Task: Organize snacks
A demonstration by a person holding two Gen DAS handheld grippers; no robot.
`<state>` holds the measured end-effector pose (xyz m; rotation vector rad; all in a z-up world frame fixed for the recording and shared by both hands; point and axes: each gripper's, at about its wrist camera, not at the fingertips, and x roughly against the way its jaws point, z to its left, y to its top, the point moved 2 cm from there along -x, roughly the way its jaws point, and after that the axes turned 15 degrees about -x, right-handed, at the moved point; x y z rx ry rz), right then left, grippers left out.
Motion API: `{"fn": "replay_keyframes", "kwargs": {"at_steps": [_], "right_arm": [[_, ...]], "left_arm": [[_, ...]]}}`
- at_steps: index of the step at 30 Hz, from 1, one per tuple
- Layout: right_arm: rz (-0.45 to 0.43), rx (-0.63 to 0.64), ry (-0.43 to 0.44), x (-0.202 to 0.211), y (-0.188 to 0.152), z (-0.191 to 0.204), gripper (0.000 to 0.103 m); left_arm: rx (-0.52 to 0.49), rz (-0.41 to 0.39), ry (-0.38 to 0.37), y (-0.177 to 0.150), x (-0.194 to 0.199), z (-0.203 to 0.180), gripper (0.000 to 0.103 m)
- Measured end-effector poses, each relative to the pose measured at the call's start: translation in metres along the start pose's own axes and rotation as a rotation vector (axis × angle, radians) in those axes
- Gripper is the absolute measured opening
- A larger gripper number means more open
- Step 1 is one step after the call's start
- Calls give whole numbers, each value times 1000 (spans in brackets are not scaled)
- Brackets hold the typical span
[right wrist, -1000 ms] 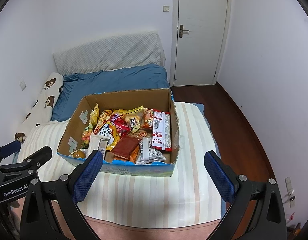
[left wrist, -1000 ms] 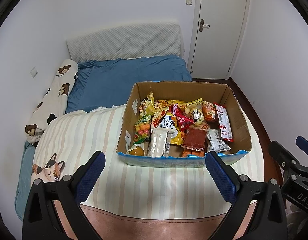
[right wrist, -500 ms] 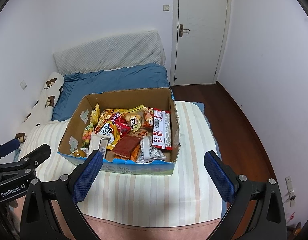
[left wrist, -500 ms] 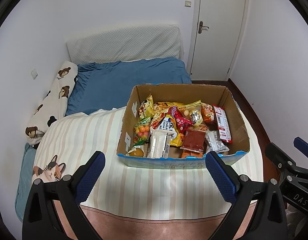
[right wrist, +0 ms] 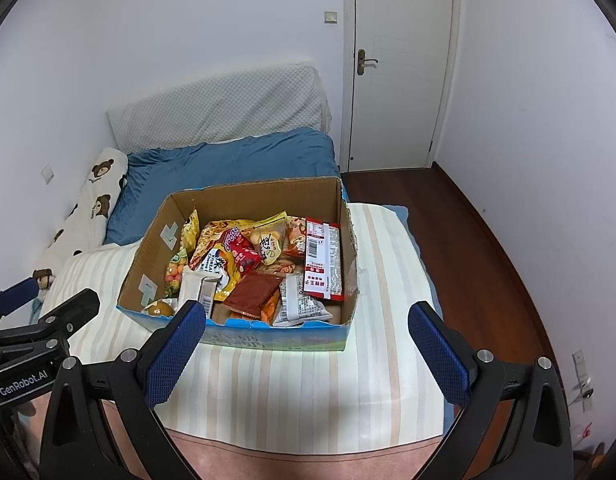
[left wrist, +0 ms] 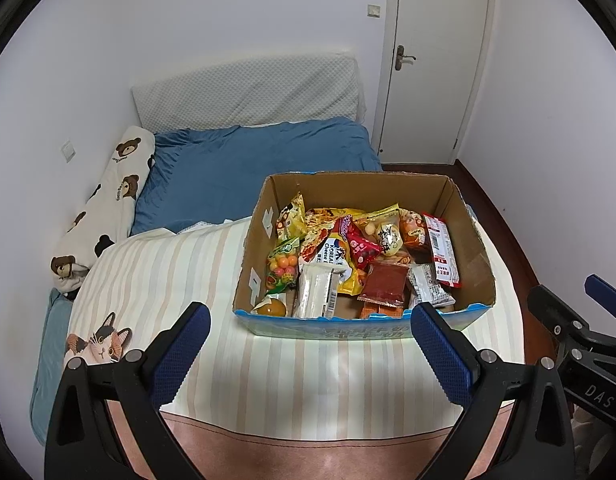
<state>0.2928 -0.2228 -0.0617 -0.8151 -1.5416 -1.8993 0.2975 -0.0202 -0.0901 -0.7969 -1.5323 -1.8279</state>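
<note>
An open cardboard box point(left wrist: 471, 236) point(right wrist: 148, 256) with a blue front edge sits on a striped blanket point(left wrist: 156, 280) on the bed. It holds several snack packets: a red and white packet point(left wrist: 440, 252) point(right wrist: 323, 262), a dark red sachet point(left wrist: 385, 283) point(right wrist: 252, 294), a yellow cheese snack bag point(left wrist: 339, 258), a candy ball bag point(left wrist: 283, 265) and a white wrapped bar point(left wrist: 315, 292). My left gripper point(left wrist: 309, 344) hovers open in front of the box, holding nothing. My right gripper point(right wrist: 308, 340) is likewise open and empty, level with the box's front edge.
A blue quilt point(left wrist: 244, 160), a white pillow point(left wrist: 248, 92) and a bear-print bolster point(left wrist: 108, 204) lie behind the box. A shut white door point(right wrist: 399, 64) and dark wood floor point(right wrist: 479, 248) are to the right. A cat print point(left wrist: 102, 344) marks the blanket's left corner.
Both views have drifted slightly, and the box sits a little higher in the right wrist view. Both grippers stay open and empty.
</note>
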Motion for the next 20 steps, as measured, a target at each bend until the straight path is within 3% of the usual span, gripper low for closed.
{"fn": "replay_keyframes", "kwargs": {"at_steps": [20], "right_arm": [[-7, -10, -2, 8, -4, -1, 103]], "left_arm": [[2, -24, 19, 0, 8, 1, 103]]}}
